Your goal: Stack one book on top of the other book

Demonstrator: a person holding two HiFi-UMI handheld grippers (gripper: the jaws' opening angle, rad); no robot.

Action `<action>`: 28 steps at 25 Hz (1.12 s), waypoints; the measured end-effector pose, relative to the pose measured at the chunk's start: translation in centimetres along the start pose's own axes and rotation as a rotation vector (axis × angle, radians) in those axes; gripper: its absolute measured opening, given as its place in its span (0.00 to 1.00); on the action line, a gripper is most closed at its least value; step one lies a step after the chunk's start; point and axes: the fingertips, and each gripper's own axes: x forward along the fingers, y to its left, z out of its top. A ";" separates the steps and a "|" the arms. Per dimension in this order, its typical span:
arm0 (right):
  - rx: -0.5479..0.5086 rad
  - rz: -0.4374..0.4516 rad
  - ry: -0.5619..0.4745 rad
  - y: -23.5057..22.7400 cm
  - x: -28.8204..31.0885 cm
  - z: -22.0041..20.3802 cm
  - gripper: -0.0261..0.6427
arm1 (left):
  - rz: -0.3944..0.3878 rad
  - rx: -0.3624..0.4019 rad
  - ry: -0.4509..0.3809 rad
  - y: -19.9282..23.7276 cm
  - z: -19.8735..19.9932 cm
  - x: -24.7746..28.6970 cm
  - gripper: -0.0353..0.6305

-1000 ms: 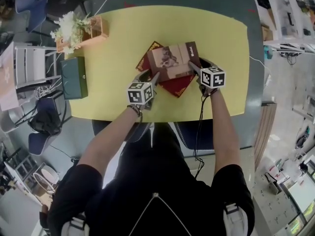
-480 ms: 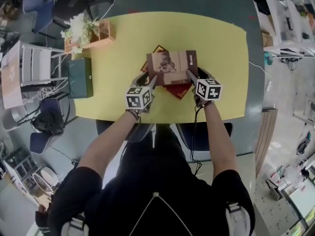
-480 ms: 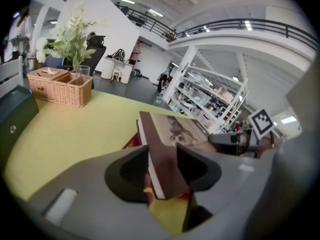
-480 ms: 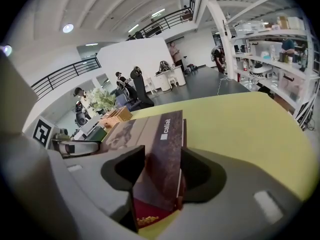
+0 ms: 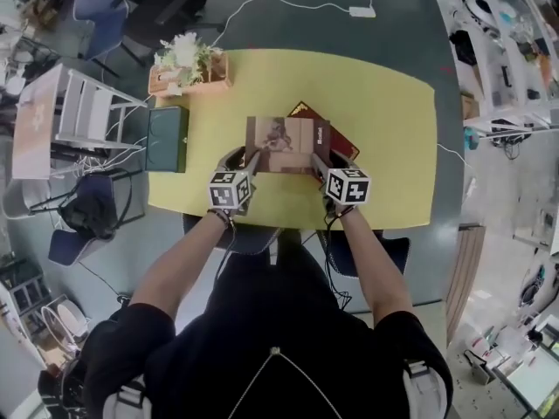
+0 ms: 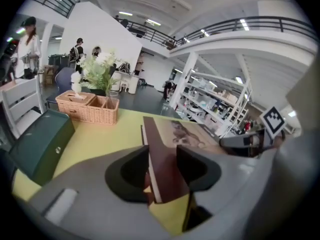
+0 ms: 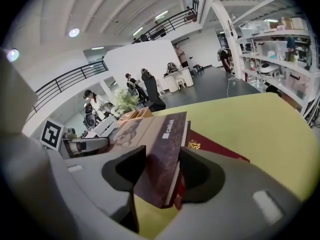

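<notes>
A brown book (image 5: pixel 284 142) with a picture on its cover is held up between my two grippers, above the yellow table (image 5: pixel 384 103). My left gripper (image 5: pixel 251 160) is shut on the book's left edge (image 6: pixel 175 139). At its right edge (image 7: pixel 155 134) my right gripper (image 5: pixel 321 164) has its pads on both faces, and its jaws are still closing on it. A dark red book (image 5: pixel 339 140) lies flat on the table, partly under the brown book and showing past its right side (image 7: pixel 215 149).
A dark green box (image 5: pixel 166 138) lies at the table's left edge, also in the left gripper view (image 6: pixel 37 144). A wicker basket with white flowers (image 5: pixel 188 68) stands at the far left corner. A grey chair (image 5: pixel 70 120) is left of the table.
Both grippers have risen with the brown book between them. The book has shifted left relative to the red book, which now shows only at its right.
</notes>
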 end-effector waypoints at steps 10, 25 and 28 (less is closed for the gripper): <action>0.012 0.074 0.067 11.0 1.8 -7.7 0.35 | 0.015 0.043 0.037 9.3 -4.4 -6.4 0.34; 0.204 0.096 0.138 15.9 7.3 -19.2 0.35 | -0.238 0.287 0.200 16.5 -9.5 -2.2 0.34; 0.232 0.074 0.129 15.4 8.6 -20.3 0.35 | -0.251 0.280 0.223 17.4 -10.9 -0.8 0.34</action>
